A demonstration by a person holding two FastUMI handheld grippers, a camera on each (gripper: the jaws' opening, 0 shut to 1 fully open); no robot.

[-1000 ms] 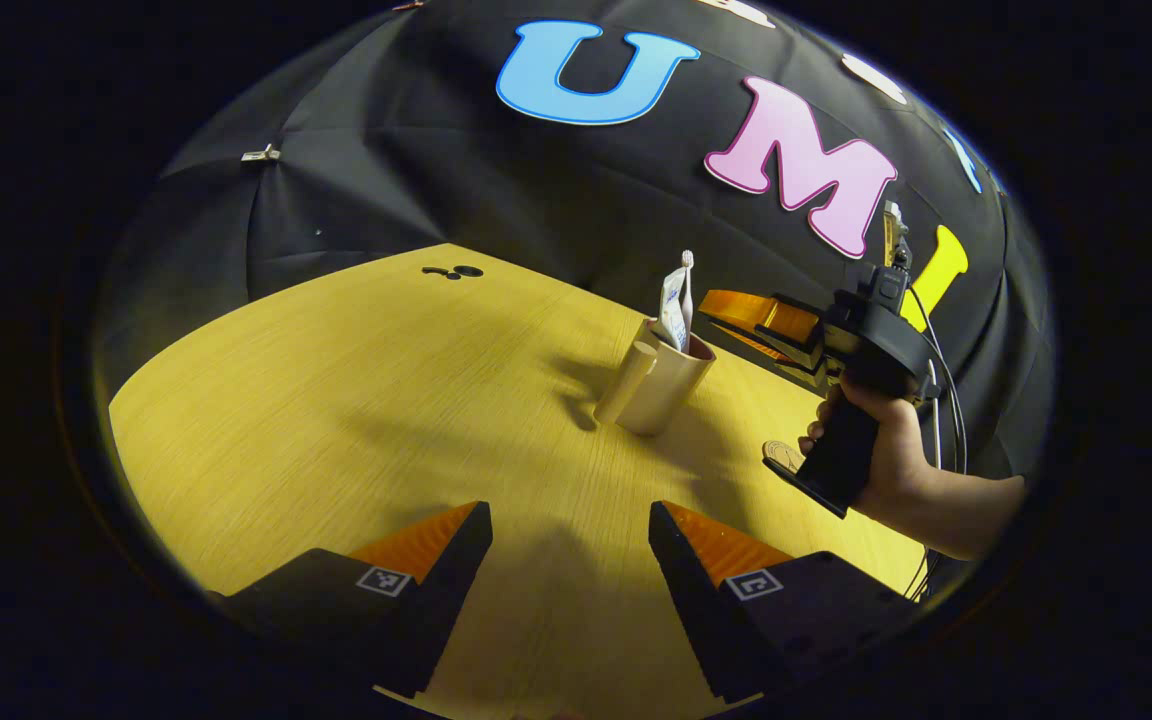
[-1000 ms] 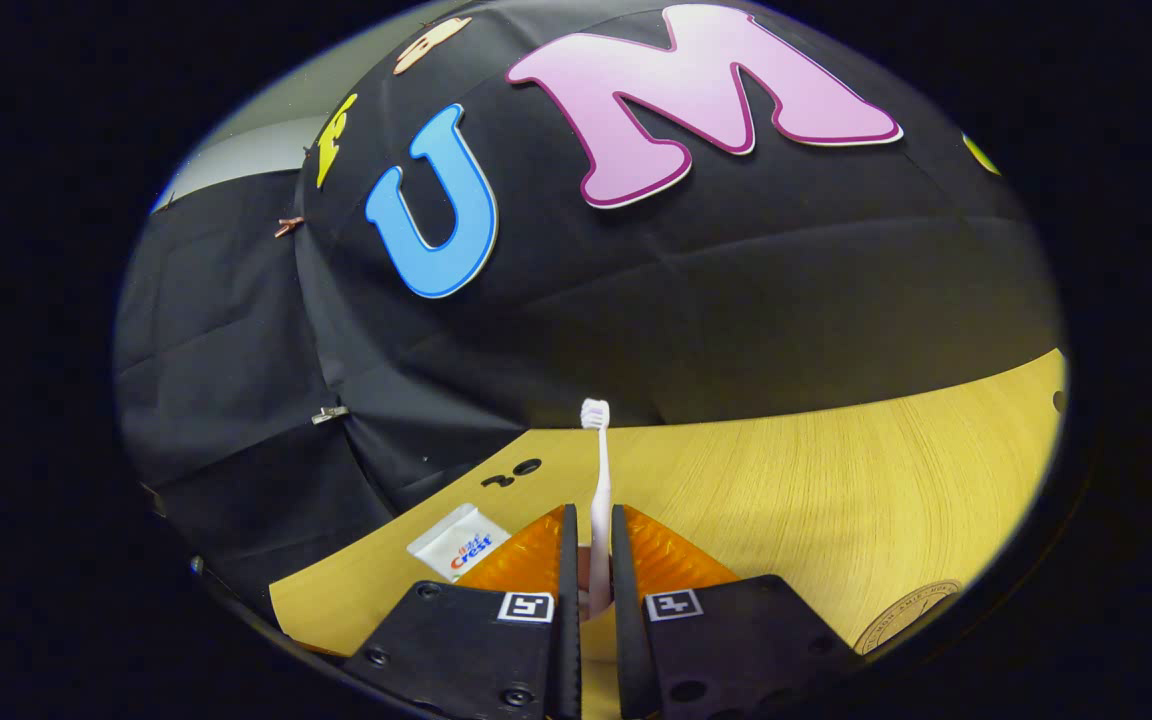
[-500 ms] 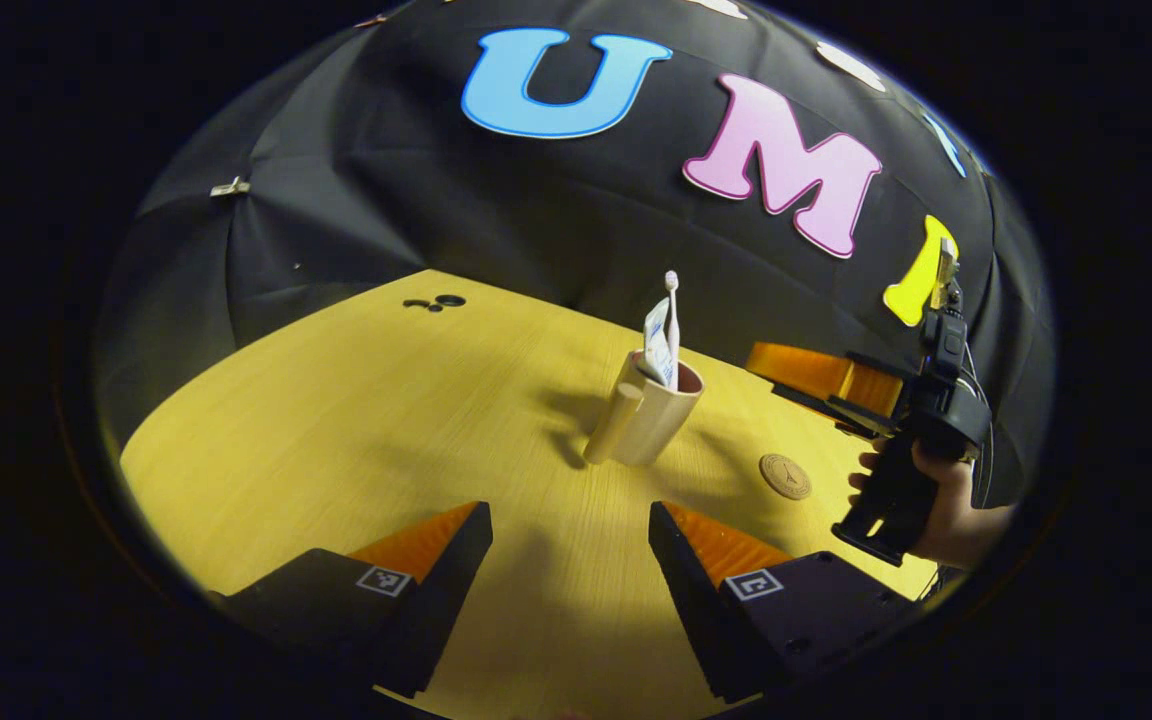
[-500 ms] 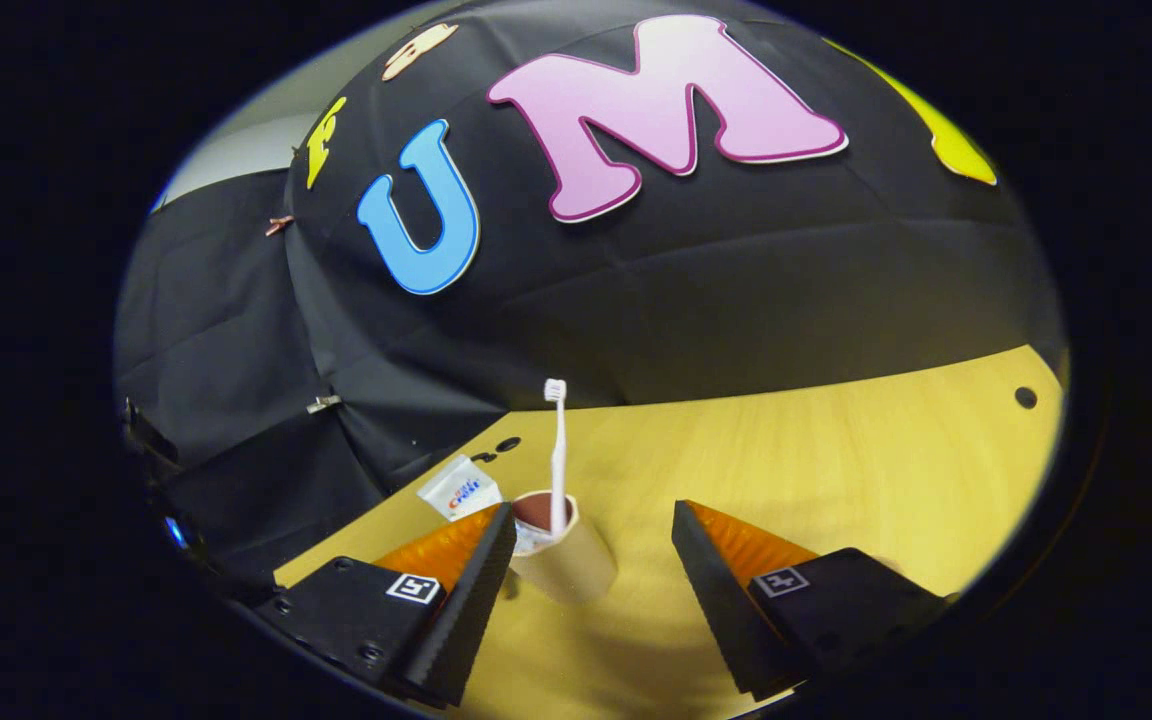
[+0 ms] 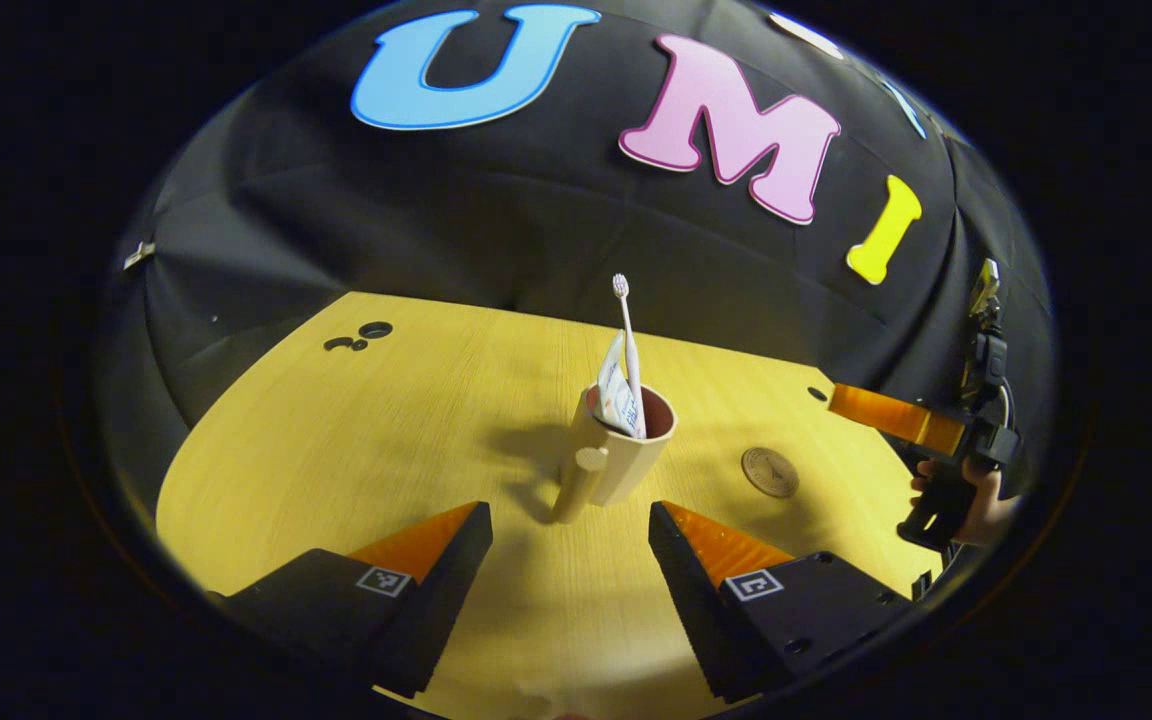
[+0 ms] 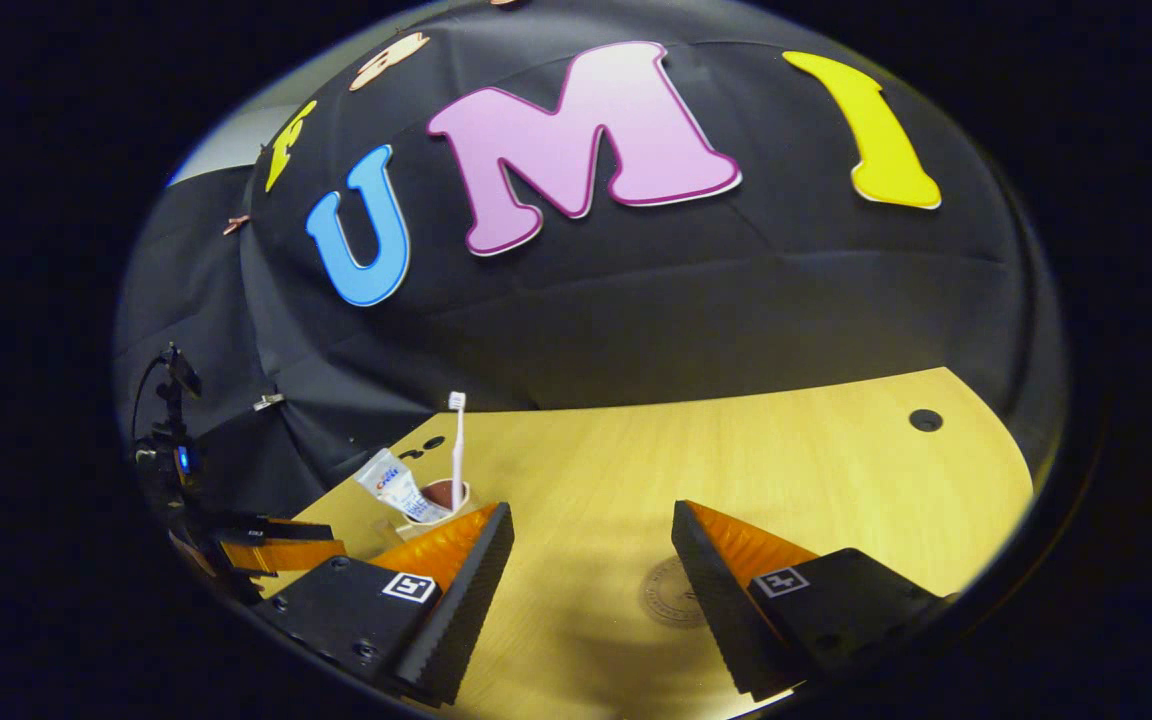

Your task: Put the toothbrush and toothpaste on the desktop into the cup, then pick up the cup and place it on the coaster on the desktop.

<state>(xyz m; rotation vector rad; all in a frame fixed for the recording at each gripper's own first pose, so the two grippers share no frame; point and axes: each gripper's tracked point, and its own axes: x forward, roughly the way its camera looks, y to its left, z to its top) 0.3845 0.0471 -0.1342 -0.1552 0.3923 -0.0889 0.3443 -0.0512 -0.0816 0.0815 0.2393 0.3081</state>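
Observation:
A beige cup (image 5: 636,455) with a handle (image 5: 579,485) stands upright on the wooden table (image 5: 416,430). A white toothbrush (image 5: 626,335) and a white toothpaste tube (image 5: 613,395) stick out of it. My left gripper (image 5: 571,530) is open, a short way in front of the cup and touching nothing. A round brown coaster (image 5: 770,472) lies flat to the cup's right. In the right gripper view my right gripper (image 6: 591,530) is open above the coaster (image 6: 671,592). The cup (image 6: 441,496), toothbrush (image 6: 457,440) and tube (image 6: 394,487) stand off to its left.
A hand (image 5: 976,505) holds the right gripper (image 5: 896,415) at the table's right edge. The left gripper (image 6: 266,550) shows at the far left of the right gripper view. Small holes (image 5: 374,329) (image 6: 925,420) mark the tabletop. Black cloth backs the table.
The right gripper opened, let go of the toothbrush in the cup, and drew back to the right over the coaster. The left gripper came nearer to the cup.

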